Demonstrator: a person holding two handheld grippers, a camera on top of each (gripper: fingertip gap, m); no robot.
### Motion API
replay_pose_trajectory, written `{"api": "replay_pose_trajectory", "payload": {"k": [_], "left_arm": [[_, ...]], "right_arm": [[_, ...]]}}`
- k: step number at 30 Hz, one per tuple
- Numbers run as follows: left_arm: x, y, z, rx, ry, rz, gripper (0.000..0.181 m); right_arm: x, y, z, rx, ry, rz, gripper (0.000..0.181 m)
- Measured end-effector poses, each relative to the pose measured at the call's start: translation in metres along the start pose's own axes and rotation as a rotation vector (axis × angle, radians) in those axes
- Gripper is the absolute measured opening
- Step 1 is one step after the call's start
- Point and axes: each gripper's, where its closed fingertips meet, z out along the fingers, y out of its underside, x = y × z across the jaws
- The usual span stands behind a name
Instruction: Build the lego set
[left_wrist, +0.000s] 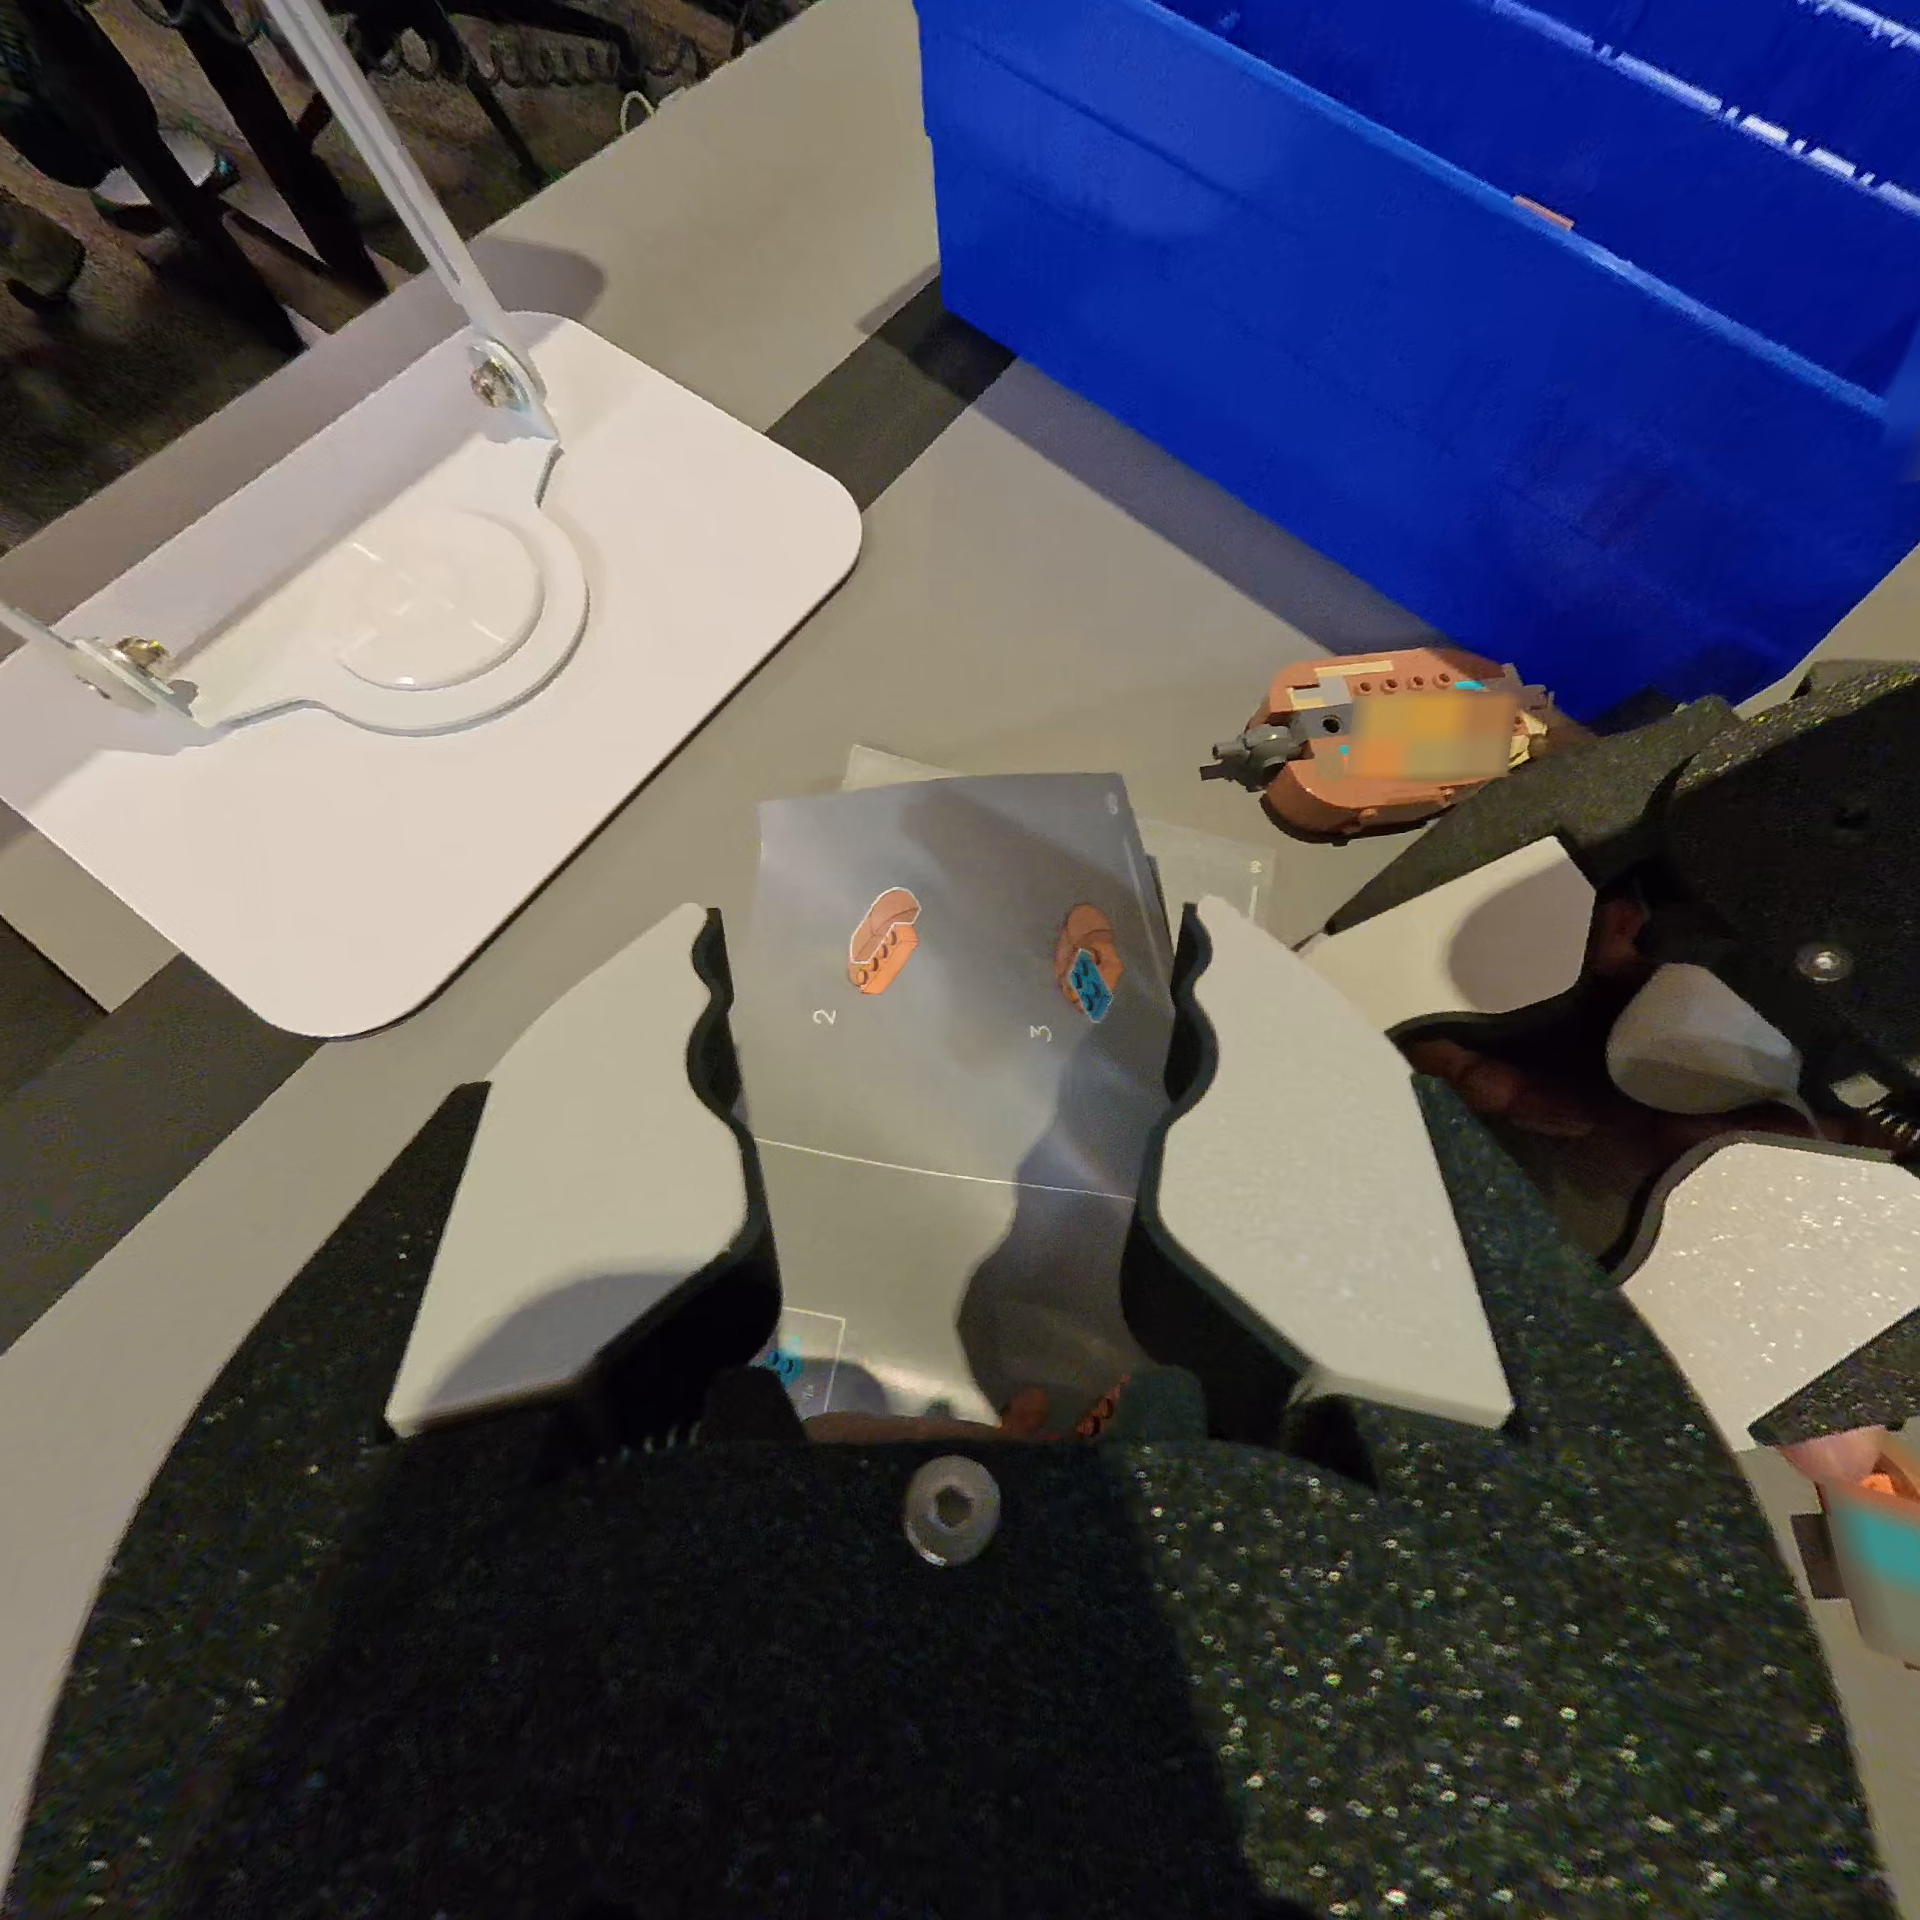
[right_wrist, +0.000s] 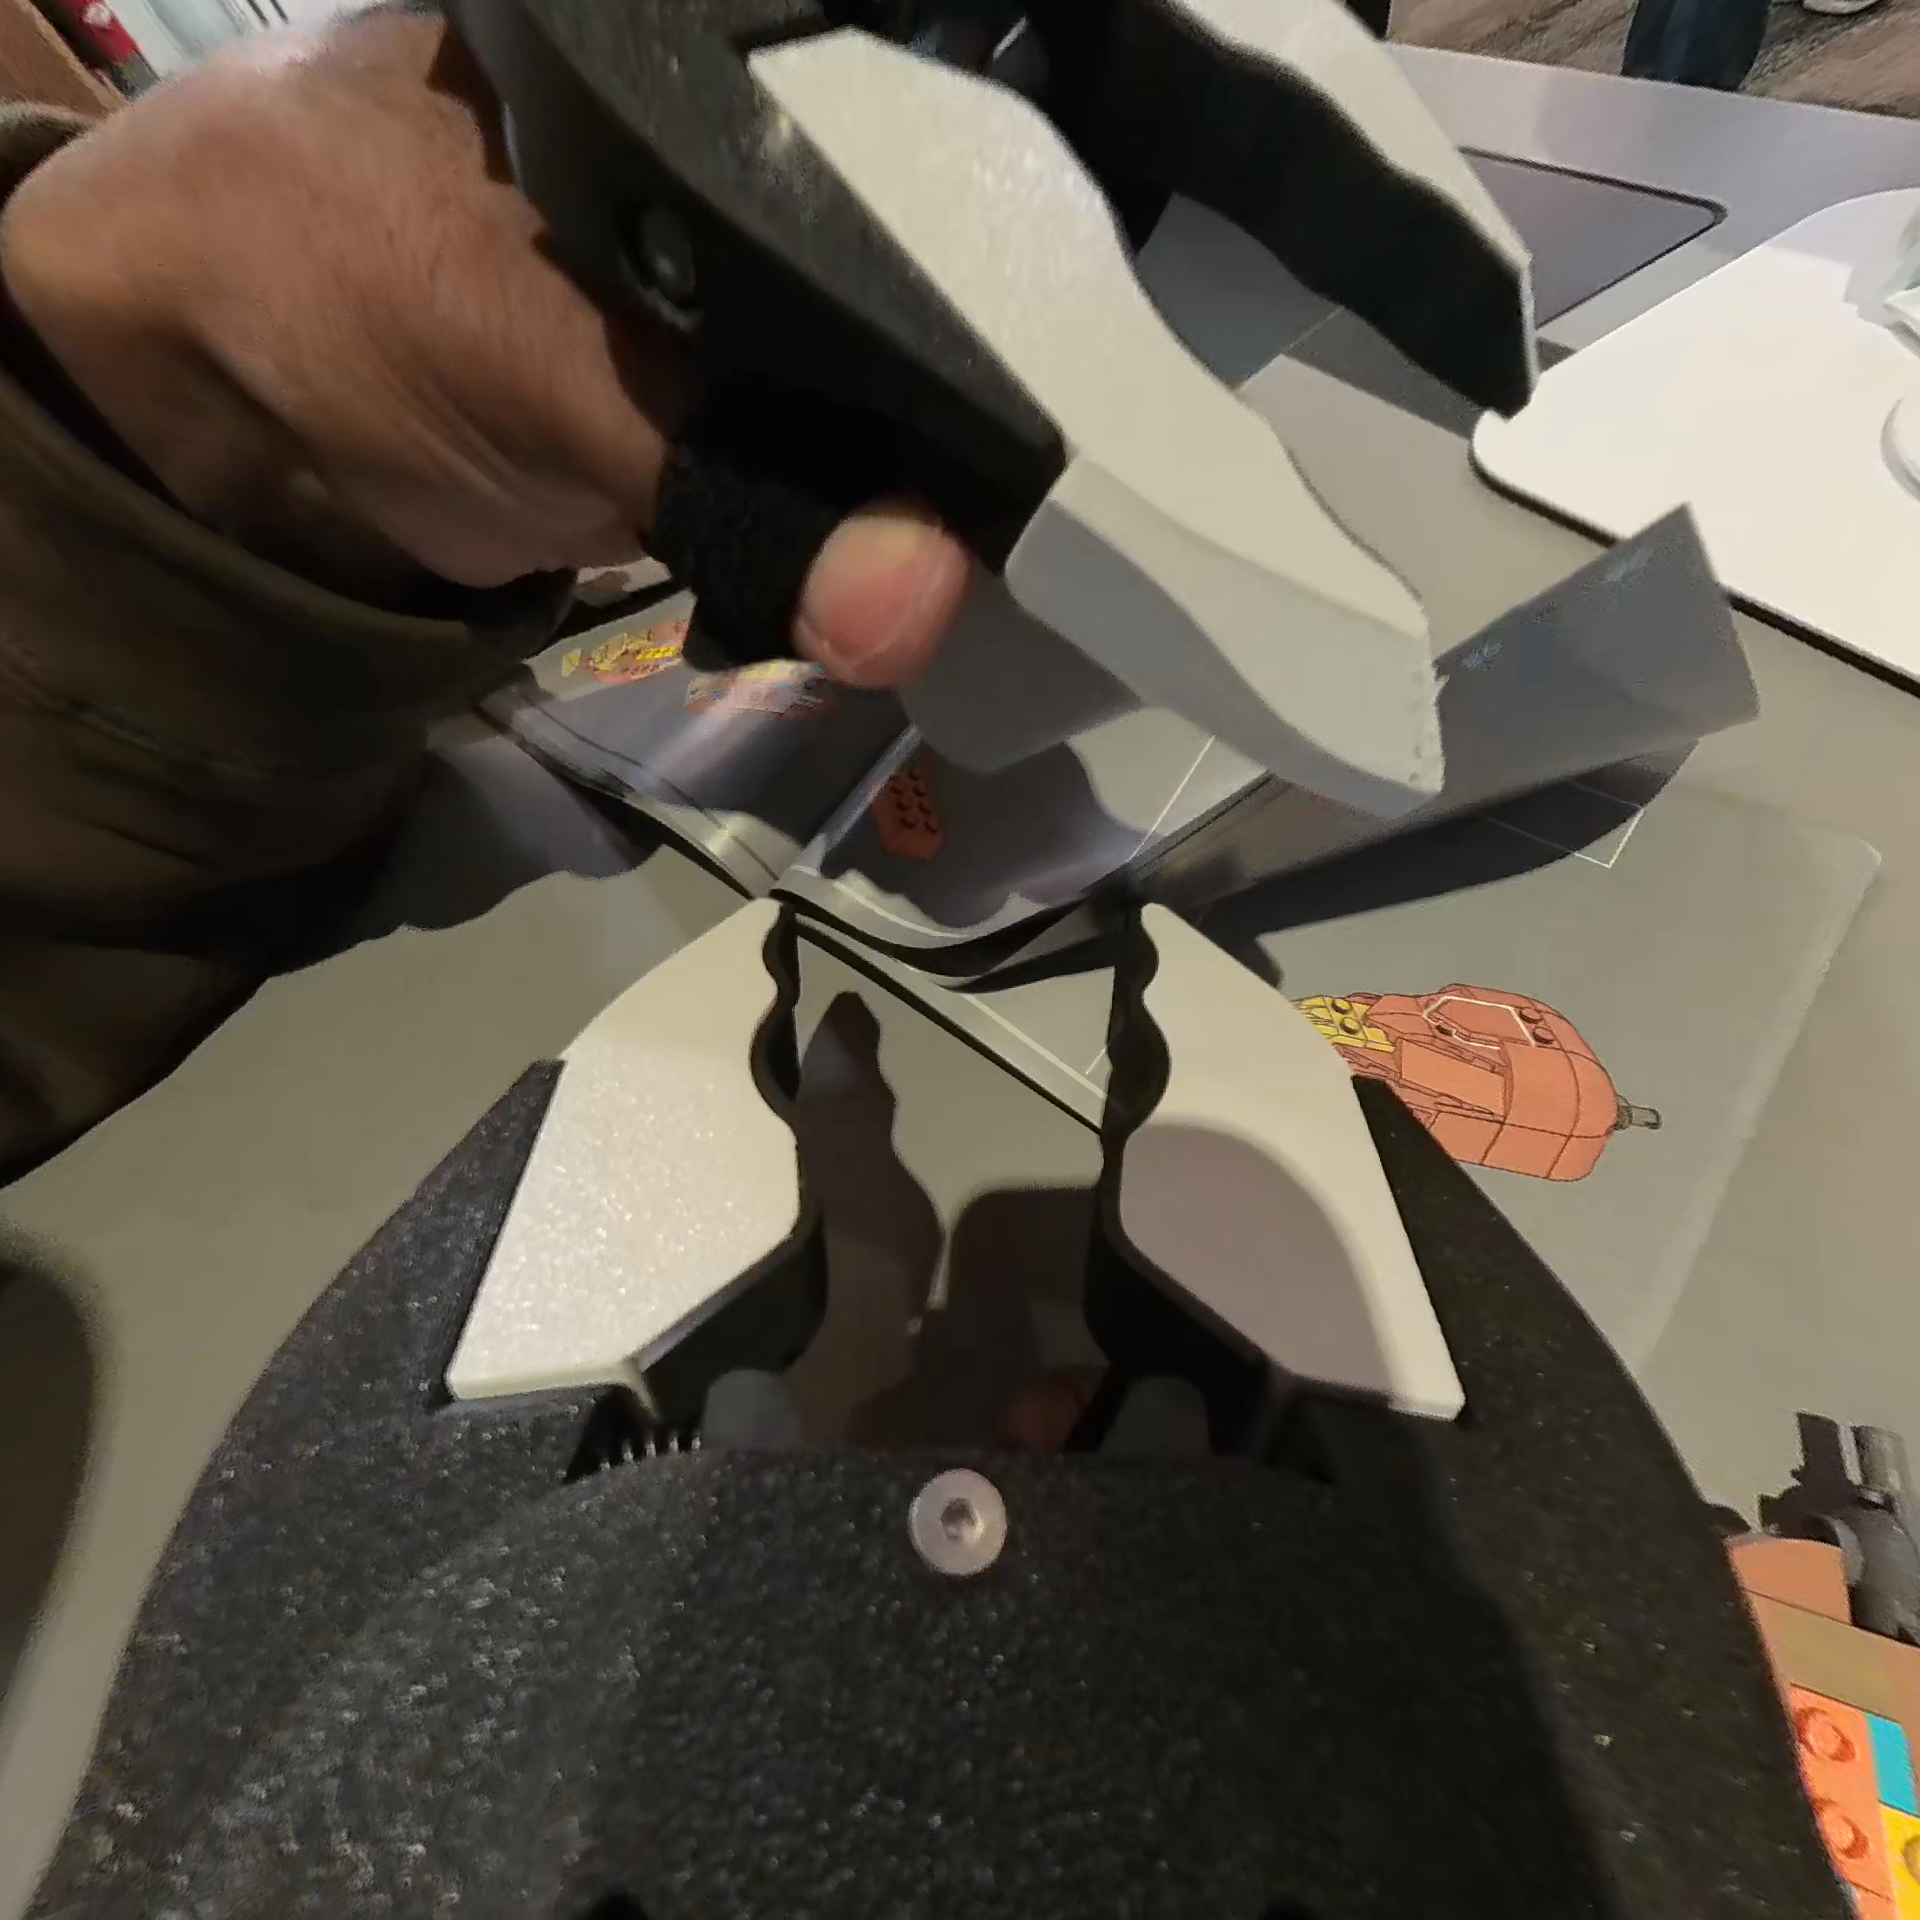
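The open instruction booklet (right_wrist: 935, 862) lies on the grey table. One page (left_wrist: 956, 1039) stands lifted between the fingers of my left gripper (left_wrist: 951, 935), whose jaws are wide apart and not clamped on it. In the right wrist view the left gripper (right_wrist: 1465, 561) hovers over the booklet, held by a hand (right_wrist: 312, 343). My right gripper (right_wrist: 956, 935) is open, its tips at the booklet's near edge; it also shows in the left wrist view (left_wrist: 1507, 1081). The part-built brown Lego model (left_wrist: 1382, 748) sits beyond the booklet, and also by the right gripper (right_wrist: 1829, 1621).
A big blue bin (left_wrist: 1403, 312) stands at the back right, close behind the model. A white flat stand base (left_wrist: 416, 675) with thin metal arms lies at the left; it also shows in the right wrist view (right_wrist: 1714, 416). The table edge is behind it.
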Motion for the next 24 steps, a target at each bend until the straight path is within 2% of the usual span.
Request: {"api": "replay_pose_trajectory", "payload": {"k": [24], "left_arm": [[-0.011,-0.006,-0.008,0.053,0.013,-0.112,0.079]], "right_arm": [[-0.005,0.006,0.006,-0.054,0.001,-0.048,0.06]]}}
